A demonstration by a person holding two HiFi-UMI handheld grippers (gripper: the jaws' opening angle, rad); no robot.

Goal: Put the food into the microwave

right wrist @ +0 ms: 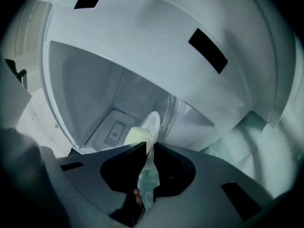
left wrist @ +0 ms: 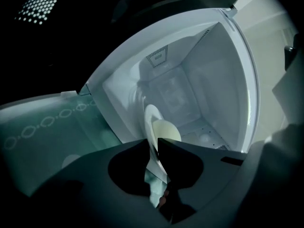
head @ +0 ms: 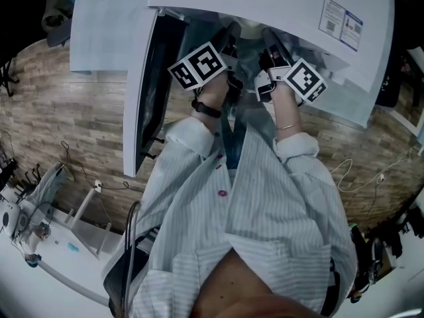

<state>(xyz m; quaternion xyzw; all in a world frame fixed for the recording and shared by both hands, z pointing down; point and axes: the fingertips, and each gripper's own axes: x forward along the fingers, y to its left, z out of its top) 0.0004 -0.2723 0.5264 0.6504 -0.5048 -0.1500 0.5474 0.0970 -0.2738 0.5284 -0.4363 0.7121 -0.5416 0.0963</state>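
Pinching jaws are filling the foreground of both gripper views: the left gripper point(left wrist: 152, 144) and the right gripper point(right wrist: 149, 146) are each clamping down on the thin rim of the white plate point(left wrist: 150, 119), at opposite edges. The plate is carrying a pale yellowish lump of food point(left wrist: 167, 130) and is hanging between them at the mouth of the microwave point(left wrist: 209, 80), not yet resting on its floor. It is likely behaving as a stiff, smooth, breakable thing, fairly light but liable to slip or tip, so gripping the bare rim on both sides and keeping it level is looking like the safe hold. Beyond it, the white cavity is showing nothing else inside that I can make out, and the door point(head: 142, 91) is standing wide open at the left.
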